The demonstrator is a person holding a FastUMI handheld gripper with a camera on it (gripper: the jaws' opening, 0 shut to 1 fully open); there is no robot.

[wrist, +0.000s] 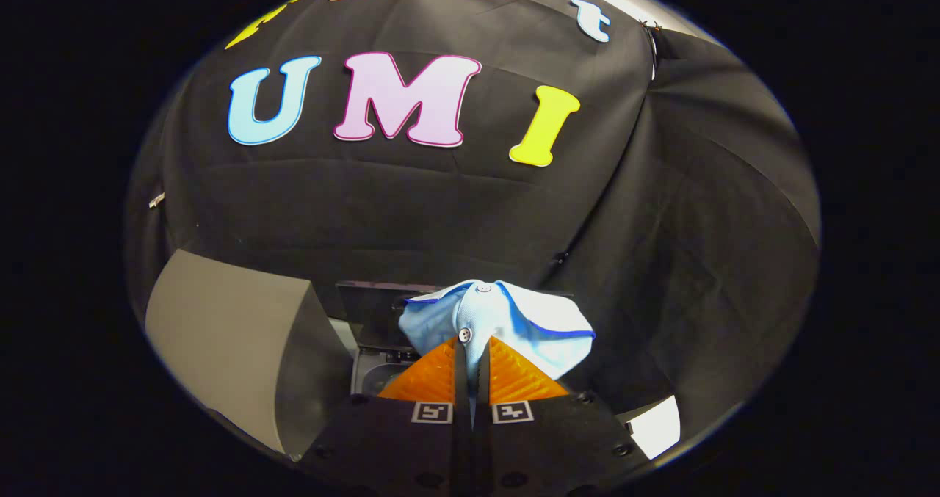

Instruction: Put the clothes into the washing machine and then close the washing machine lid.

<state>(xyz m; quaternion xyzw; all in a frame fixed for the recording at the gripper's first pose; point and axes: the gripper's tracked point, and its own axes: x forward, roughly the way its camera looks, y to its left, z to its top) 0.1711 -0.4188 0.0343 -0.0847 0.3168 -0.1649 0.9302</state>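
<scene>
Here fingers pinch blue shirt; washing machine mostly hidden behind.

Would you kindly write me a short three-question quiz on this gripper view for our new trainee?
1. True or false: the gripper is shut on the light blue shirt.
2. Multiple choice: the shirt has A) a zip, B) white buttons and dark blue piping, C) a hood.
3. Short answer: what lies beyond the jaws, beneath the hanging shirt?

Key
1. True: both jaws press together on a fold of the shirt, which is lifted clear.
2. B.
3. A dark washing machine with its lid raised; a grey panel stands beside it.
</scene>
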